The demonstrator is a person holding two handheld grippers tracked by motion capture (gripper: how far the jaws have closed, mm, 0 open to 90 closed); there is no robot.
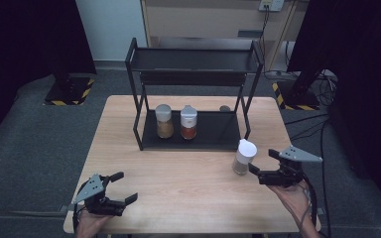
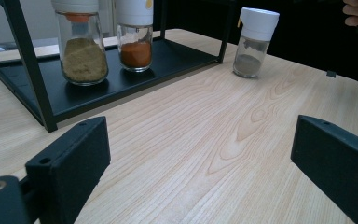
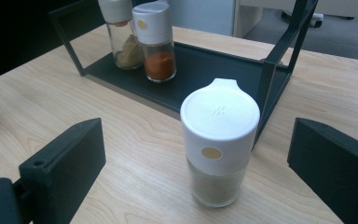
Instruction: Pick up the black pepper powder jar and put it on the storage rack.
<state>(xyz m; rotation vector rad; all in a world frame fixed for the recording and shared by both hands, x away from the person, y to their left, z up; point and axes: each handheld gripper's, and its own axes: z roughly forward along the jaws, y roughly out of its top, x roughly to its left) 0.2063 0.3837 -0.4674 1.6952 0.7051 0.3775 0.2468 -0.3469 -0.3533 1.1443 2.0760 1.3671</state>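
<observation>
Two spice jars [image 1: 176, 122] sit on the rack [image 1: 228, 136]; third jar [image 1: 243, 156] on table, ungrasped. Right gripper [image 1: 264, 163] spread near it; left gripper [image 1: 124, 187] spread, idle.

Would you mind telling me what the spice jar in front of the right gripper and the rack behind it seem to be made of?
The spice jar looks like clear glass, since its grey-brown powder shows through, under a matte white cap, probably plastic. The rack appears to be thin black metal bars with a flat dark shelf, matte finish. The table looks like light wood or wood-grain laminate.
</observation>
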